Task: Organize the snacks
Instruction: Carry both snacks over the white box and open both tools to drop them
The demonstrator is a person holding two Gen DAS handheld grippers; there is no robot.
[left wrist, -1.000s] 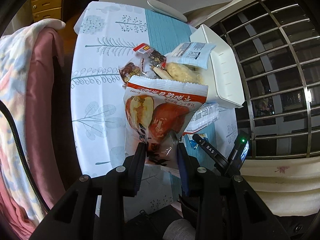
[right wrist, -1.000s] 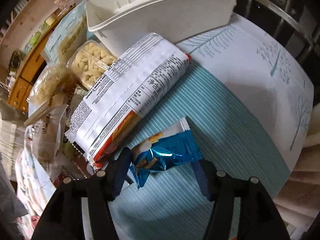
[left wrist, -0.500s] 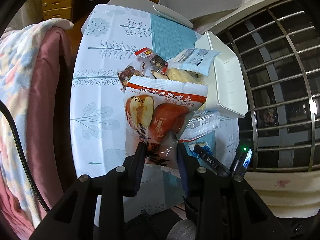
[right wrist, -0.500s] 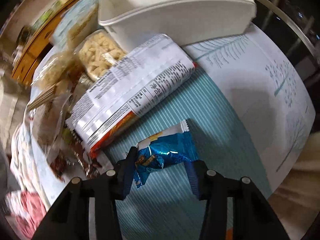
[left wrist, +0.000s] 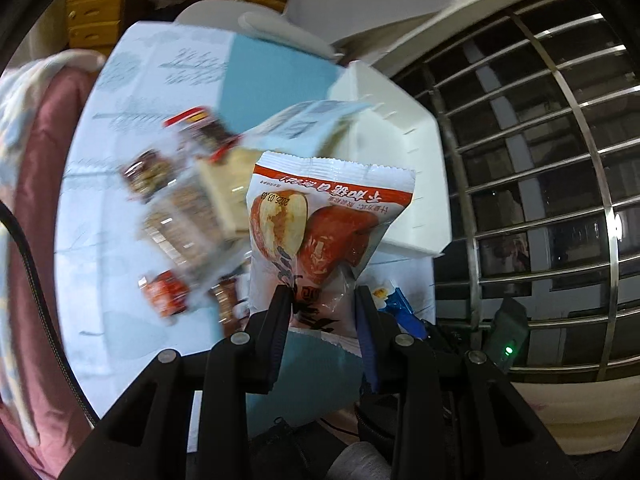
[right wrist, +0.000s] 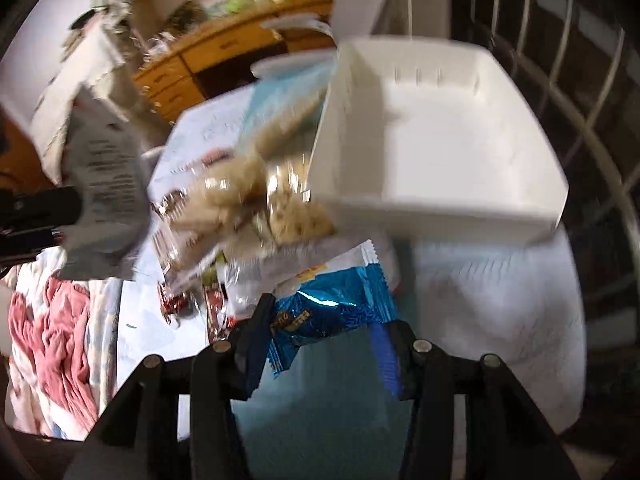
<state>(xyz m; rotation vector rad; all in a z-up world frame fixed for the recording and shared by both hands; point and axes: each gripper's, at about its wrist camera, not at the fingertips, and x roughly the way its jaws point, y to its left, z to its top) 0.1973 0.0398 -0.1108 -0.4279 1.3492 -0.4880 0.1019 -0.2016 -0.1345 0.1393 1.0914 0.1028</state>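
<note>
My left gripper [left wrist: 322, 306] is shut on a white and red date snack bag [left wrist: 320, 220] and holds it up above the table, near the white bin [left wrist: 400, 168]. My right gripper [right wrist: 322, 330] is shut on a small blue foil packet [right wrist: 336, 308] and holds it lifted in front of the same white bin [right wrist: 440, 148], whose inside shows nothing. A pile of loose snack packs [left wrist: 192, 200] lies on the tablecloth left of the bin; it also shows blurred in the right wrist view [right wrist: 248, 200].
A metal window grille [left wrist: 540, 160] stands right behind the bin. A pink and white blanket [left wrist: 24, 200] hangs at the table's left side. White chairs [left wrist: 360, 4] and wooden drawers [right wrist: 208, 60] stand beyond the far end.
My right gripper has shut on the blue packet and lifted it off the table toward the bin. My left gripper has carried the date bag to the right, toward the bin.
</note>
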